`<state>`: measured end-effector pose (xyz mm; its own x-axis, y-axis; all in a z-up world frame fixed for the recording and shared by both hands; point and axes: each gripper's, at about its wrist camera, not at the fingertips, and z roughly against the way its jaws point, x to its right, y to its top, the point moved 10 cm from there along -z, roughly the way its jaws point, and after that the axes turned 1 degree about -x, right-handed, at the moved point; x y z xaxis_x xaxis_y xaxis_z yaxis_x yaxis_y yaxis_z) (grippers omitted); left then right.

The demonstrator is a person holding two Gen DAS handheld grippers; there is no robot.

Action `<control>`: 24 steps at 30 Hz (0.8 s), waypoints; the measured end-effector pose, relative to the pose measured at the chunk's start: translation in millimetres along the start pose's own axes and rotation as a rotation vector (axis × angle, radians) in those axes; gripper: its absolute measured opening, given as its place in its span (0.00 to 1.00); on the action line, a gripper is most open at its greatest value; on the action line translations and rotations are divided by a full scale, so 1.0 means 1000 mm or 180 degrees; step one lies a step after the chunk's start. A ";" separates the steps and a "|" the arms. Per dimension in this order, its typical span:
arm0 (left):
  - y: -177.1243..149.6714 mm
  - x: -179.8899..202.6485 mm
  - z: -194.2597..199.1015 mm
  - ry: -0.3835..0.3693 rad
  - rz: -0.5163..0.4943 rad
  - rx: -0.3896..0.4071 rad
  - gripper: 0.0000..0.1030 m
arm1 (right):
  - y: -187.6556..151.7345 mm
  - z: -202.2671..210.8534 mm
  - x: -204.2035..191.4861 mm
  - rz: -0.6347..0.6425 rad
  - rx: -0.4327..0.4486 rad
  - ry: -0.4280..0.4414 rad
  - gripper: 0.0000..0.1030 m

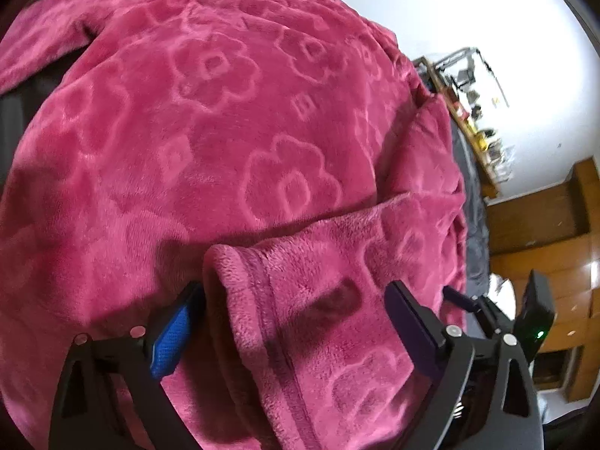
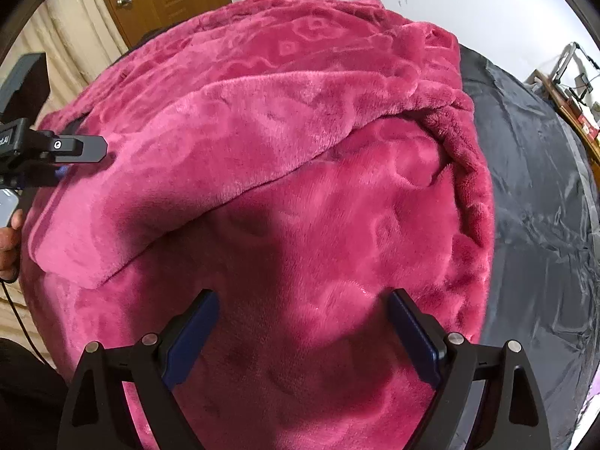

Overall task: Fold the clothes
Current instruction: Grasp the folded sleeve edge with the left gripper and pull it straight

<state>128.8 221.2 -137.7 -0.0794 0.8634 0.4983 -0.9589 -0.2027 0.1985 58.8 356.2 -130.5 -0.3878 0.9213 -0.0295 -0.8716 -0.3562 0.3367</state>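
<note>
Two grippers hang over one pink fleece garment spread on a dark sheet.

Left wrist view: the left gripper (image 1: 296, 300) has its jaws wide apart, straddling a hemmed sleeve or leg end (image 1: 300, 300) of the pink fleece garment (image 1: 225, 131). The blue pad (image 1: 170, 337) sits just beside the rolled cuff edge; I cannot tell whether it touches, and the far pad stands clear, so nothing is clamped. The garment fills nearly the whole view, with embossed flowers across it.

Right wrist view: the right gripper (image 2: 302, 311) also has its jaws spread wide, above a flat stretch of the fleece with no cloth pinched. The garment lies over the dark sheet (image 2: 543, 187), bare toward that sheet's right edge. A folded-over flap (image 2: 225, 131) crosses its middle.

Judging by the thick pile, the fleece should be soft, bulky and fairly light, apt to slump and bunch instead of creasing sharply. The stitched hem at the cuff looks the firmest place to pinch.
</note>
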 end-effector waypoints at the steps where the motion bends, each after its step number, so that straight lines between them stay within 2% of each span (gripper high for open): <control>1: 0.000 -0.001 0.000 0.0078 -0.0033 0.0004 0.79 | -0.001 -0.002 0.000 0.0030 -0.0036 -0.0040 0.90; 2: 0.000 -0.004 0.000 0.0169 -0.0059 0.0013 0.67 | -0.001 -0.003 -0.001 0.0053 -0.0065 -0.0072 0.90; 4: 0.001 -0.008 0.002 0.0309 -0.0088 0.0029 0.56 | -0.001 -0.005 -0.002 0.0082 -0.0113 -0.0117 0.91; 8: 0.002 -0.017 0.005 0.0344 0.0004 0.0047 0.41 | -0.001 -0.010 -0.002 0.0078 -0.0288 -0.0170 0.99; 14: 0.000 -0.018 0.011 0.0322 0.0056 0.0073 0.22 | 0.000 -0.012 -0.001 0.0023 -0.0463 -0.0209 0.99; 17: 0.002 -0.014 0.014 0.0325 0.0013 0.0103 0.16 | -0.001 -0.012 -0.001 0.0008 -0.0475 -0.0219 0.99; 24: 0.016 0.002 0.026 0.0297 -0.0057 0.0224 0.15 | -0.001 -0.010 0.000 -0.0008 -0.0488 -0.0227 0.99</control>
<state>120.3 207.6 -111.5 -0.0905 0.9058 0.4140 -0.9392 -0.2159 0.2670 56.5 355.0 -140.1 -0.3682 0.9290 0.0385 -0.9102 -0.3685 0.1892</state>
